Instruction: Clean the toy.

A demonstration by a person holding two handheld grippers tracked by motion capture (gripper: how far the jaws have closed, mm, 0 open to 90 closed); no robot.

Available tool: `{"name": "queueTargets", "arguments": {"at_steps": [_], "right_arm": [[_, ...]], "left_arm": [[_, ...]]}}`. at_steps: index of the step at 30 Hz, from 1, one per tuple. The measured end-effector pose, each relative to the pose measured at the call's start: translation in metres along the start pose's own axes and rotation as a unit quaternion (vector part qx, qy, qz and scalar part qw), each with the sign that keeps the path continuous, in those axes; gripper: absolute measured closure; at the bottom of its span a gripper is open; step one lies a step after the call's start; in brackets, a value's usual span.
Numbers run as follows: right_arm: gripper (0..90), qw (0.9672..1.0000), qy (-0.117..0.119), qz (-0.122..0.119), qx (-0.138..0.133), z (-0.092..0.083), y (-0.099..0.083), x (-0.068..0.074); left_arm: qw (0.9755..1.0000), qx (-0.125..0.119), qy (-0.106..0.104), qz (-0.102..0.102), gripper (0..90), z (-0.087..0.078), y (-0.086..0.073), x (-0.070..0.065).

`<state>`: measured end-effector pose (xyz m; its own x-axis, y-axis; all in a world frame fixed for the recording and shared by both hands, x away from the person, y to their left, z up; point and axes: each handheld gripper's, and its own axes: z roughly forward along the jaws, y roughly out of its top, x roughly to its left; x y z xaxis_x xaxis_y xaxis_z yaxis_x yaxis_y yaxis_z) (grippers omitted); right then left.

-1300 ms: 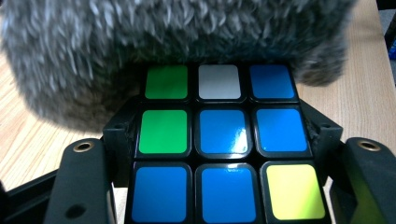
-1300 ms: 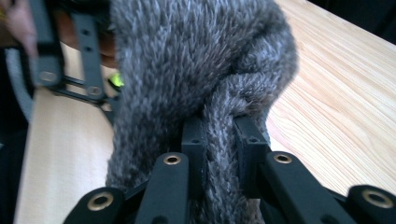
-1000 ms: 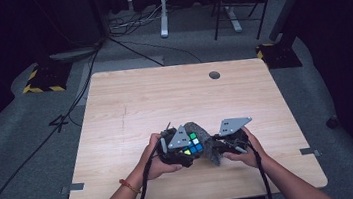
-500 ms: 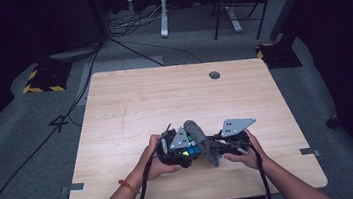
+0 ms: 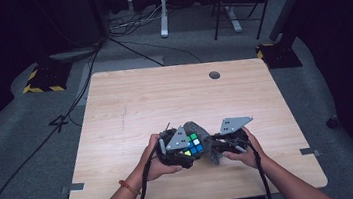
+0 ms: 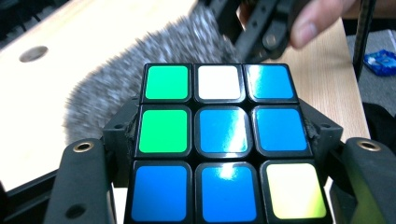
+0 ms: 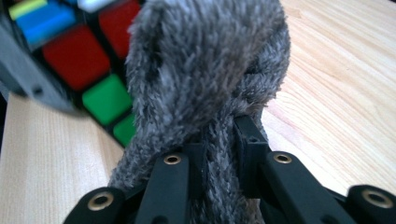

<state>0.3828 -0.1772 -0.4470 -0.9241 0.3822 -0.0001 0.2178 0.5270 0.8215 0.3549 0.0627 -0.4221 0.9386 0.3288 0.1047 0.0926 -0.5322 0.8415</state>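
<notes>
Where table's near edge runs, I count one puzzle cube, clamped in left gripper; one grey fuzzy cloth pinched in right gripper, touching cube. Cloth's lower end cut off.

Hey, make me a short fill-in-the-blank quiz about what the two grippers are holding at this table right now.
1. The left gripper is shut on a puzzle ____.
2. The right gripper is shut on a fluffy cloth coloured ____.
3. In the left gripper view, the centre tile of the puzzle face turned toward the camera is ____.
4. The table top is made of light ____.

Missing words: cube; grey; blue; wood
</notes>
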Motion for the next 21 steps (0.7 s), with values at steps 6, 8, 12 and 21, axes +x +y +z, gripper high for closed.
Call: {"name": "queueTargets", "arguments": {"at_steps": [6, 8, 12, 21], "right_arm": [[77.7, 0.9999, 0.006, -0.007, -0.011, -0.003, 0.002, 0.005], [77.7, 0.9998, 0.005, -0.009, -0.018, -0.006, 0.004, 0.006], [77.6, 0.9990, 0.008, -0.013, -0.043, -0.013, 0.010, 0.009], [77.8, 0.9989, -0.019, -0.020, -0.038, -0.015, 0.011, 0.008]], "left_arm": [[0.9999, -0.004, -0.005, -0.011, 33.1, -0.002, -0.003, 0.006], [0.9999, 0.005, -0.004, -0.010, 33.1, 0.000, -0.005, 0.006], [0.9995, 0.031, -0.009, -0.005, 33.1, 0.010, -0.008, 0.003], [0.9997, 0.010, -0.024, 0.000, 33.2, 0.007, -0.003, -0.001]]}}
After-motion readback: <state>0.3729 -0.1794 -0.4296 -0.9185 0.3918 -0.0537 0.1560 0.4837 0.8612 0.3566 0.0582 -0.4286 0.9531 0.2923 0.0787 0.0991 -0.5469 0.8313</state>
